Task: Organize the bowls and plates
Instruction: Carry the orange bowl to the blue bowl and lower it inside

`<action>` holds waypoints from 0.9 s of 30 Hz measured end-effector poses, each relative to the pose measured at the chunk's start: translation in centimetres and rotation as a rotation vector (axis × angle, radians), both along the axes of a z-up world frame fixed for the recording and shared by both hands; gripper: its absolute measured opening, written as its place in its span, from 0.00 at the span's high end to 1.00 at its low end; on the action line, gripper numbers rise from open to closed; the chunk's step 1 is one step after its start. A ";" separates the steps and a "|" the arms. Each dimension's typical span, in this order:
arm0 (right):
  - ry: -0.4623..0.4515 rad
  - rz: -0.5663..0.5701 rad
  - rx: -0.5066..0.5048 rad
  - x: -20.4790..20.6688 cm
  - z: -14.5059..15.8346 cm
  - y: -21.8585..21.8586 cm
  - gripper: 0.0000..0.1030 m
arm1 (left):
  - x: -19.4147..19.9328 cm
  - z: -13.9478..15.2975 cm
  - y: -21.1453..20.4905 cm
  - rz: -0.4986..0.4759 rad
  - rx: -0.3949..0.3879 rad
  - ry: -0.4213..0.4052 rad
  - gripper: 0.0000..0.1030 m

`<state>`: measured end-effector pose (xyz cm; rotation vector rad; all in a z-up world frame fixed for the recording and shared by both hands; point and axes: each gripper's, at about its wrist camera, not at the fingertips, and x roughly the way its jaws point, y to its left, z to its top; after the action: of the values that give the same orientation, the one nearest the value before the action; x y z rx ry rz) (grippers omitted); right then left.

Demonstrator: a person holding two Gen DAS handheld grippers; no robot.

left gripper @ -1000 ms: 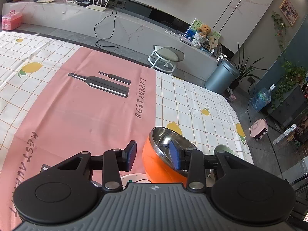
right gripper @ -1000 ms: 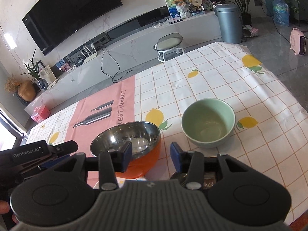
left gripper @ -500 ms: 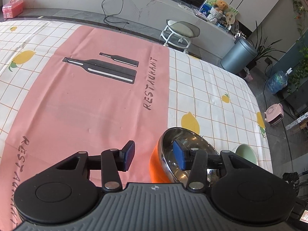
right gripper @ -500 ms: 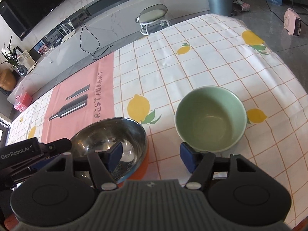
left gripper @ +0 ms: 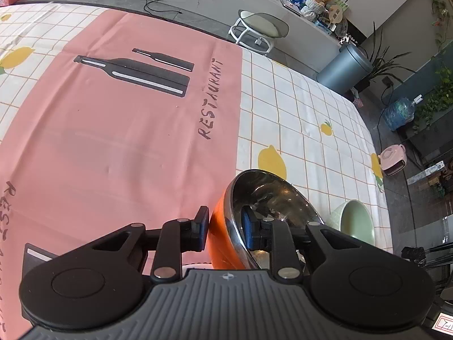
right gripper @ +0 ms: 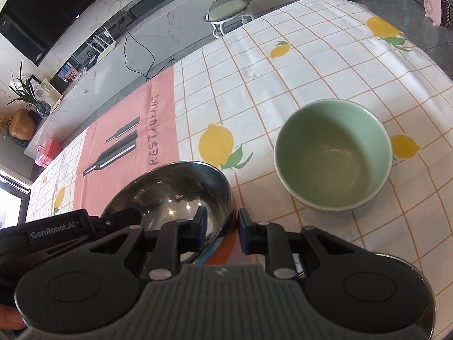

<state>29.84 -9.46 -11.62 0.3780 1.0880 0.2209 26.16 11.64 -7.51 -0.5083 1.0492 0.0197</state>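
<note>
Both jaws just closed: left gripper (left gripper: 225, 231) and right gripper (right gripper: 220, 231) now pinching opposite rims of steel bowl (right gripper: 172, 192). Probably ready for lift toward green bowl (right gripper: 334, 164).

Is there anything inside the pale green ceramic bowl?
No, the pale green ceramic bowl shows only its bare glazed inside, standing on the lemon-print tablecloth.

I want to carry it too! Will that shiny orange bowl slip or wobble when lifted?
Probably slippery: the orange bowl has a polished, mirror-like steel inside. Likely stiff and not fragile, since it looks like metal. Its rounded sides may let it rock if pushed.
</note>
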 end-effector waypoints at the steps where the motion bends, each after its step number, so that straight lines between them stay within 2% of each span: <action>1: -0.005 0.001 -0.003 -0.1 0.1 0.1 0.80 | 0.0 0.1 -0.2 -0.004 0.016 -0.001 0.77; 8: -0.041 -0.026 0.025 -1.3 1.2 -0.4 0.88 | -1.7 1.6 0.0 0.024 0.021 -0.055 0.81; 14: -0.105 -0.031 0.060 -3.3 3.3 -0.7 0.88 | -3.9 4.4 -0.2 0.060 0.028 -0.138 0.83; 20: -0.182 -0.052 0.088 -6.3 5.7 -1.9 0.89 | -6.3 6.9 -1.6 0.050 0.029 -0.208 0.83; 27: -0.251 -0.085 0.104 -9.4 7.9 -4.7 0.89 | -8.6 7.7 -3.7 0.017 -0.010 -0.225 0.83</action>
<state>20.43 -14.20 -3.68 0.4759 0.8135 0.2429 17.59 7.90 0.18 -0.5153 0.8248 -0.0275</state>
